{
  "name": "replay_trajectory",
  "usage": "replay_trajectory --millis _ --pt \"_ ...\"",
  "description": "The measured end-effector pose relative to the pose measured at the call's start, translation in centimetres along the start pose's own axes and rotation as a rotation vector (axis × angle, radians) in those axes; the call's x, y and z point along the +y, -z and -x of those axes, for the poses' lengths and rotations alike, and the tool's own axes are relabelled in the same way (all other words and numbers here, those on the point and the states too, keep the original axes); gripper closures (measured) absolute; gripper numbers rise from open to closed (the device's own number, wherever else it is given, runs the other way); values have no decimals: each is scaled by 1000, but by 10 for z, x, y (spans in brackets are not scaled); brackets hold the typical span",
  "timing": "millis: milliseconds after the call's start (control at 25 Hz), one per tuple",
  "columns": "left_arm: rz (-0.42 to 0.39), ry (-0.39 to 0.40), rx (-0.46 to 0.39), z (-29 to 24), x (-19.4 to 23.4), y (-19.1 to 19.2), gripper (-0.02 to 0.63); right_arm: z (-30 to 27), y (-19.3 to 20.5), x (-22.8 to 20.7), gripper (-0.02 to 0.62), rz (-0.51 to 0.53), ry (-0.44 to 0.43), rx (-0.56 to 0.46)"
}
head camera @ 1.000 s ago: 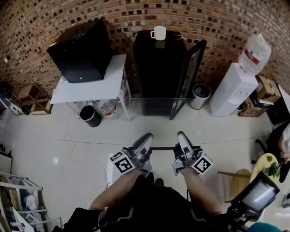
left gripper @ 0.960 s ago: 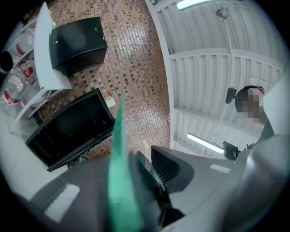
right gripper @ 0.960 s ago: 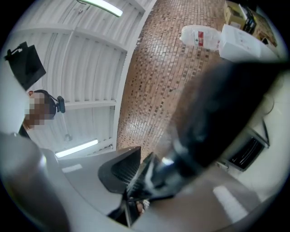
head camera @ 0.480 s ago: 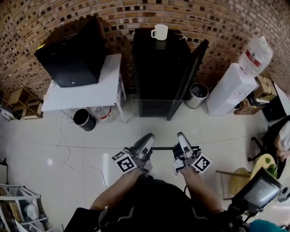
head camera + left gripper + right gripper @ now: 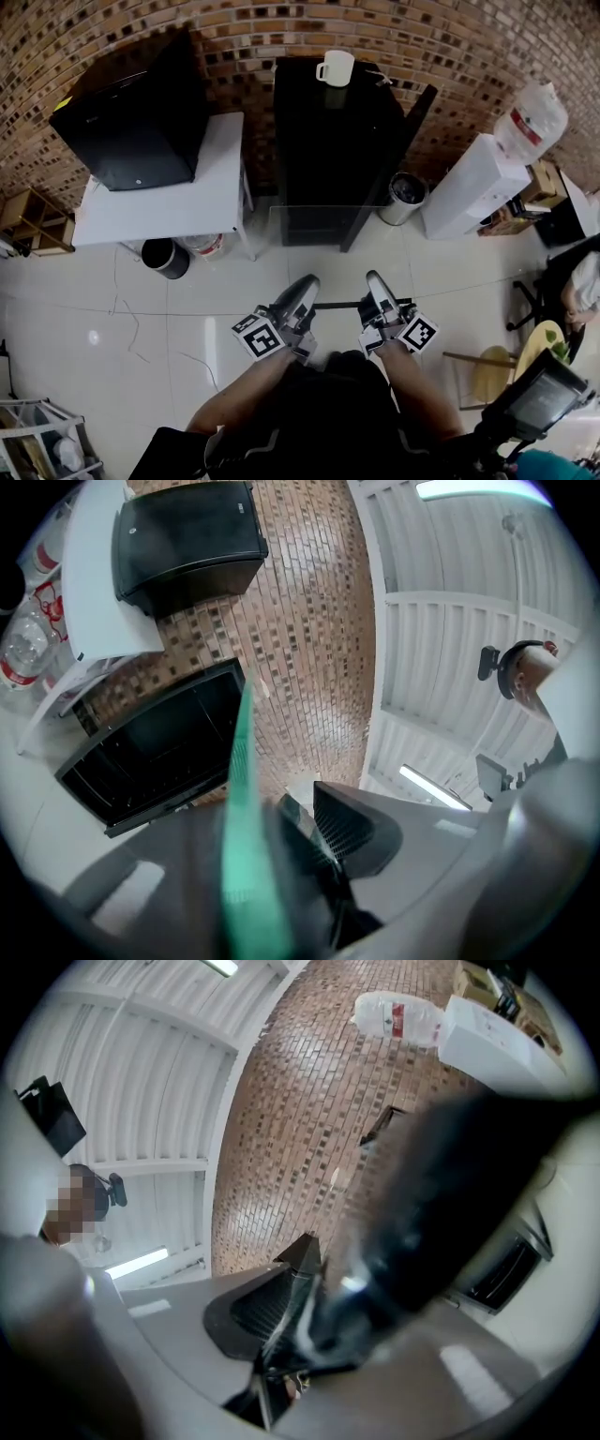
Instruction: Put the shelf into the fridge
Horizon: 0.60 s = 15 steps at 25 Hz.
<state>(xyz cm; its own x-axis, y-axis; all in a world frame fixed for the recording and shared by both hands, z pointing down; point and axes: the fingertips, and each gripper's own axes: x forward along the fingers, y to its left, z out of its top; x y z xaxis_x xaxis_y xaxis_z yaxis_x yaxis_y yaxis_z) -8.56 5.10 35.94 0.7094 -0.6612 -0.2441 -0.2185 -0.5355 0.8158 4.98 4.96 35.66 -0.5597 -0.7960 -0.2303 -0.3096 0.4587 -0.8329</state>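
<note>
We hold one glass shelf (image 5: 336, 262) flat by its near edge, with the left claw (image 5: 305, 284) and right claw (image 5: 375, 281) each clamped on it. The one fridge (image 5: 328, 141) stands straight ahead past the shelf's far edge, door open. Neither of the two claws is nearer.

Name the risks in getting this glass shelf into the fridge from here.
The glass shelf is held only at its near edge by the left gripper and right gripper; it may tip or slip.
Its far corner could strike the open door of the fridge.
A knock might topple the mug on top.
</note>
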Motion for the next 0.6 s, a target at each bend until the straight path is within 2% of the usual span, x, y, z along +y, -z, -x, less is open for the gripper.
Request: replay_trajectory --millis 440,600 --pt "53 -76 -7 -58 56 -8 554 -44 -34 -66 535 -47 14 49" --pt "29 -102 -7 -85 73 -16 555 -62 -51 -91 535 -77 6 54"
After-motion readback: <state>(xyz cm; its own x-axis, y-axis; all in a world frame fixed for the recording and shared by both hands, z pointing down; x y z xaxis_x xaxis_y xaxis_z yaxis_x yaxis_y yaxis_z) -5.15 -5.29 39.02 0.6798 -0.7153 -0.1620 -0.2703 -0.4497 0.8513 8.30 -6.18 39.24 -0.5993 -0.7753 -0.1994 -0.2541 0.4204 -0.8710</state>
